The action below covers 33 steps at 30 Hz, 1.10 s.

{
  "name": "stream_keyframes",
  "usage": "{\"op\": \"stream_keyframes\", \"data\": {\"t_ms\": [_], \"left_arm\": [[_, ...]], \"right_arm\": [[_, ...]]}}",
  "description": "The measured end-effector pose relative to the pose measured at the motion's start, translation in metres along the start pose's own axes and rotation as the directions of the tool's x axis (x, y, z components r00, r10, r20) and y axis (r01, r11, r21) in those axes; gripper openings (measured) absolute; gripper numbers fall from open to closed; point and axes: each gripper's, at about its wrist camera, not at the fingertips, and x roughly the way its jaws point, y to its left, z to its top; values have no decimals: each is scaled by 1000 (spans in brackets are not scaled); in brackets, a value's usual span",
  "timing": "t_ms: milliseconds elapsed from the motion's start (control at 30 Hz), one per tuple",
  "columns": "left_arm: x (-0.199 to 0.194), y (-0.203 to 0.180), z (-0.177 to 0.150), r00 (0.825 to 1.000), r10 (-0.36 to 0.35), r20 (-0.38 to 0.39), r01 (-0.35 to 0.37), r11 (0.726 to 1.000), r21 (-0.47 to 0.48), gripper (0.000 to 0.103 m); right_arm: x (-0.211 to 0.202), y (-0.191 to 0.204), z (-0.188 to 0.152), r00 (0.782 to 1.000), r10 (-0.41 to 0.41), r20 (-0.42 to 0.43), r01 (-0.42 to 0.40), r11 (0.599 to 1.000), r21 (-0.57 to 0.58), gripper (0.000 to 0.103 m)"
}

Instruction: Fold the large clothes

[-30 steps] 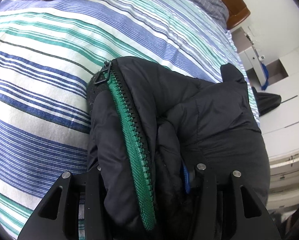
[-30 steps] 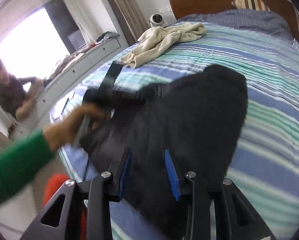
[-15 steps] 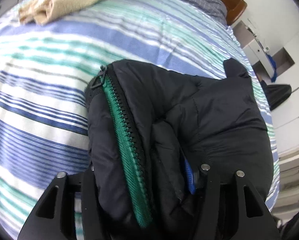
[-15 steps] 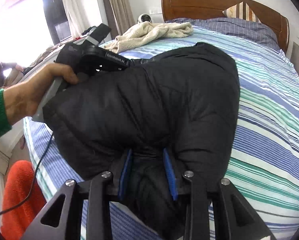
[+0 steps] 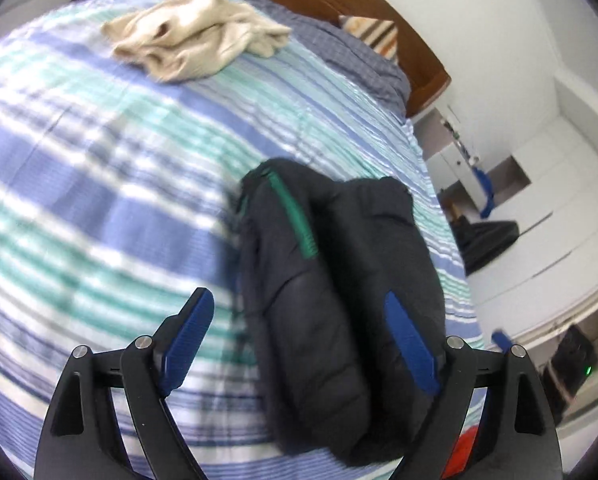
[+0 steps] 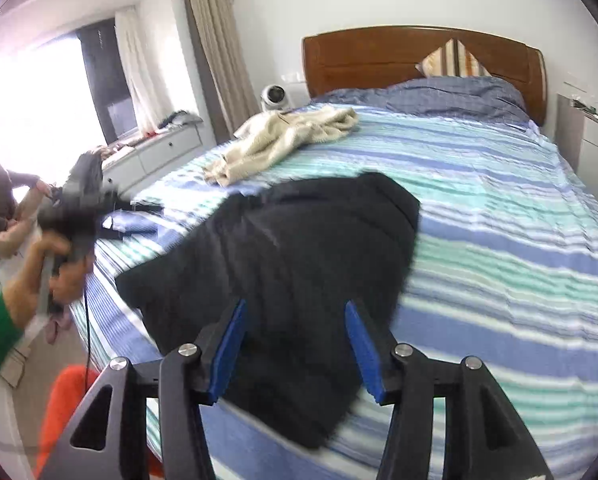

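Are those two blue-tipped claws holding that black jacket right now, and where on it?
No, nothing is held. Both the left gripper and right gripper have just been opening; their pads stand clear of the black jacket, which lies loose on the bed.

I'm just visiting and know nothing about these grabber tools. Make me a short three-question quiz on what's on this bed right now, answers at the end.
1. True or false: the black jacket lies on the striped bedspread, and neither the left gripper nor the right gripper squeezes it.
2. What colour is the jacket's zipper? A) red B) green C) yellow
3. Fill in: the cream garment lies nearer the wooden ______ than the jacket does.

Key
1. True: both pairs of jaws have just been opening and now stand apart, their blue pads off the fabric.
2. B
3. headboard
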Motion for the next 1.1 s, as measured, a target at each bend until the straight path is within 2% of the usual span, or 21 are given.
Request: {"op": "stream_keyframes", "data": {"t_ms": [100,167,233,267,300,400,500,667,733,833,900,1000,1100], "left_arm": [[7,21,-9,998,-67,-8,67,996,-60,88],[13,29,-12,992,-122,-7,121,988,-94,89],[24,38,-12,984,-179,-20,175,976,-132,89],[25,39,-16,980,-196,-29,190,972,-140,89],[29,40,-19,975,-218,-42,210,967,-146,89],[44,40,-22,954,-286,-91,273,952,-140,90],[60,31,-20,933,-324,-157,312,945,-101,92],[90,13,-5,935,-260,-243,259,965,-39,96],[106,5,1,926,-234,-295,236,971,-28,98],[130,-15,12,912,-144,-385,177,983,51,98],[140,-28,17,904,-90,-418,137,987,85,98],[140,-42,21,905,-39,-423,99,988,119,97],[116,-42,21,922,-79,-378,137,982,128,95]], "right_arm": [[27,23,17,997,70,-11,-70,997,-21,52],[57,39,22,990,125,-65,-127,991,-29,48],[103,56,14,953,205,-223,-216,976,-22,48],[122,64,5,942,197,-273,-213,976,-32,48],[136,74,-7,946,160,-283,-190,978,-81,48],[144,93,-21,965,80,-249,-129,974,-188,48],[147,99,-29,970,47,-238,-101,970,-223,48],[146,102,-32,973,29,-229,-86,966,-244,48],[145,100,-29,975,22,-219,-78,965,-250,48],[147,97,-29,979,13,-202,-65,966,-250,48],[146,95,-30,981,9,-192,-58,967,-249,48],[144,92,-30,982,15,-187,-60,970,-237,48],[140,88,-30,982,39,-186,-80,972,-222,48]]}}
